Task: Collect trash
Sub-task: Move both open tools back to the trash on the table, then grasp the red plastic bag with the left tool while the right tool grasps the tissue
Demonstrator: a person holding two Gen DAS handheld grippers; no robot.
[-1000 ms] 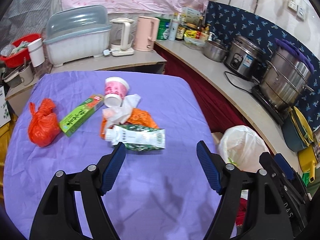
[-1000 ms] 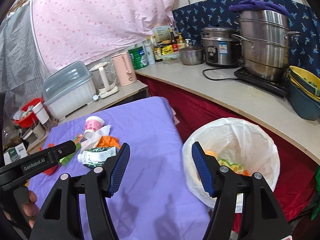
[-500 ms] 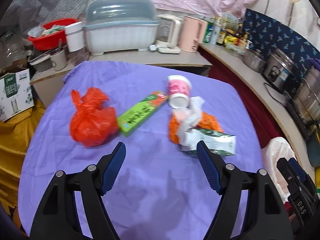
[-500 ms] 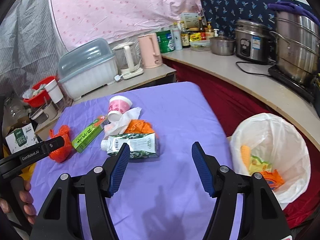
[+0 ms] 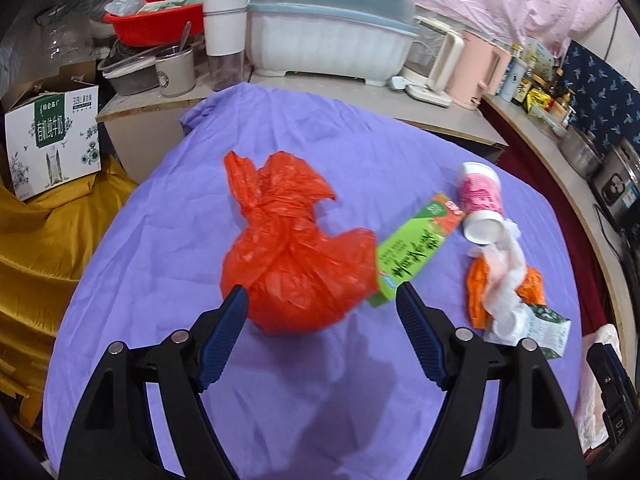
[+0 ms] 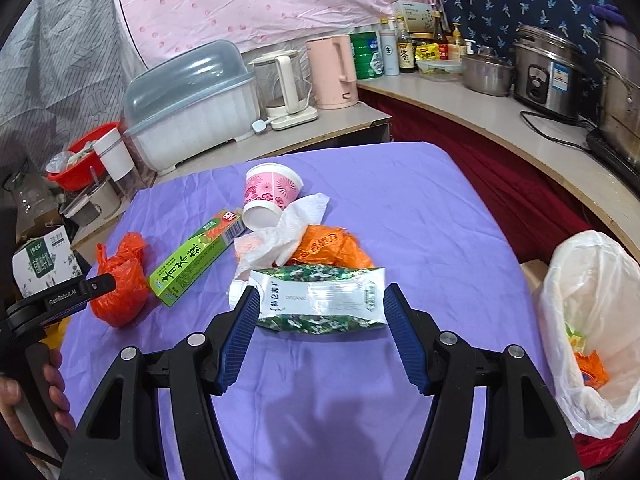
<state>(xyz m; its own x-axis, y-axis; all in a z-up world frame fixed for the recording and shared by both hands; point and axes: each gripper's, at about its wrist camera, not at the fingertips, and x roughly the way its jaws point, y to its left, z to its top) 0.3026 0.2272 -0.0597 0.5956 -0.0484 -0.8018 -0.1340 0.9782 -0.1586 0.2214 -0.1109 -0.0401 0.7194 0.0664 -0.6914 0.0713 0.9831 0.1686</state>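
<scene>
Trash lies on the purple tablecloth [image 6: 400, 200]. My left gripper [image 5: 322, 304] is open, its fingers either side of a knotted red plastic bag [image 5: 296, 256]. My right gripper [image 6: 320, 300] is open, its fingers flanking a flattened green and white carton [image 6: 320, 300]. Beside them lie a green box [image 5: 416, 248] [image 6: 196, 258], a tipped pink paper cup [image 5: 480, 200] [image 6: 268, 196], a white tissue [image 6: 280, 236] and an orange wrapper [image 6: 332, 246]. The red bag also shows in the right wrist view [image 6: 120, 280].
A bin lined with a white bag [image 6: 592, 320], holding some trash, stands off the table's right edge. The counter behind carries a dish box [image 6: 192, 108], kettles [image 6: 332, 72], bottles and pots [image 6: 548, 72]. A cardboard box [image 5: 52, 132] and yellow cloth sit at the left.
My left gripper swung left from the carton to the red bag and closed in on it. My right gripper moved from the bin toward the carton. Both stayed open.
</scene>
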